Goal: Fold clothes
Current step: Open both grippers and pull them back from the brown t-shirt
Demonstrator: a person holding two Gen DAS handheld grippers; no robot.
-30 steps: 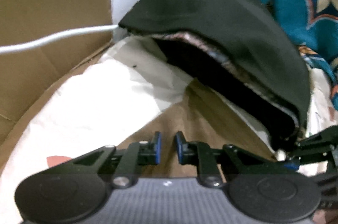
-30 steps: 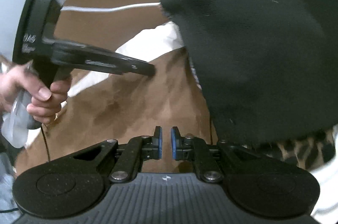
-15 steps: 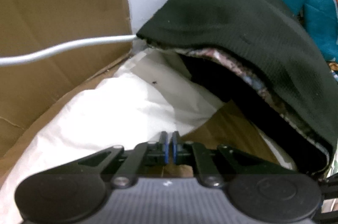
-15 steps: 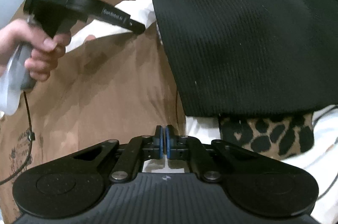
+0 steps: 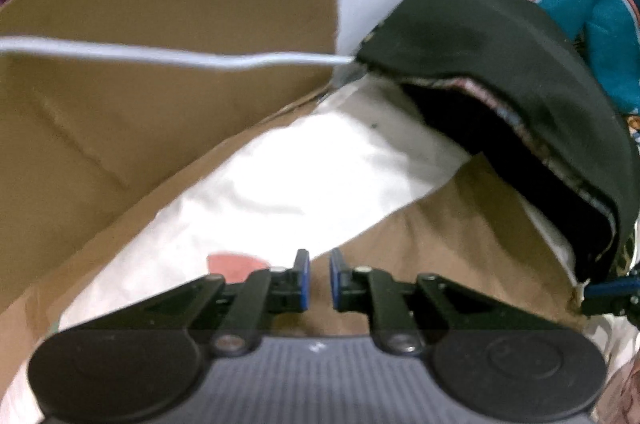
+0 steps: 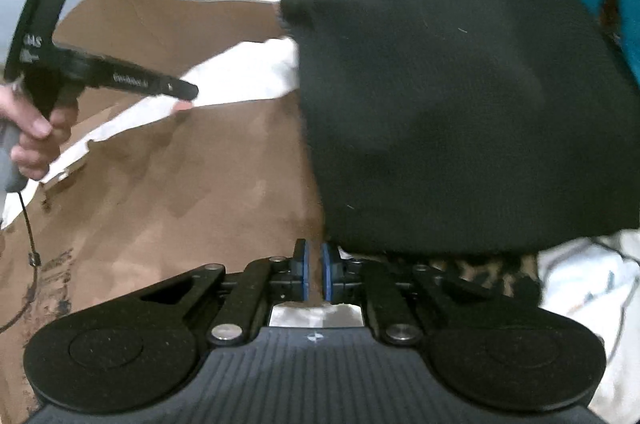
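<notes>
The left gripper is being held over brown cardboard, with its blue pads a small gap apart; the jaws are opening and nothing is being held between them. The right gripper is being kept nearly closed, its pads close together and empty, just beside the lower left edge of the black garment.

The black garment is being carried on a white wire hanger, whose arm is seen running out from its left corner. The garment is draped over a white cloth and, at its lower edge, over a leopard-print fabric. In the right wrist view, the left gripper is being gripped by a hand at the left edge, its tip over the white cloth. A teal patterned textile is lying behind the garment.
</notes>
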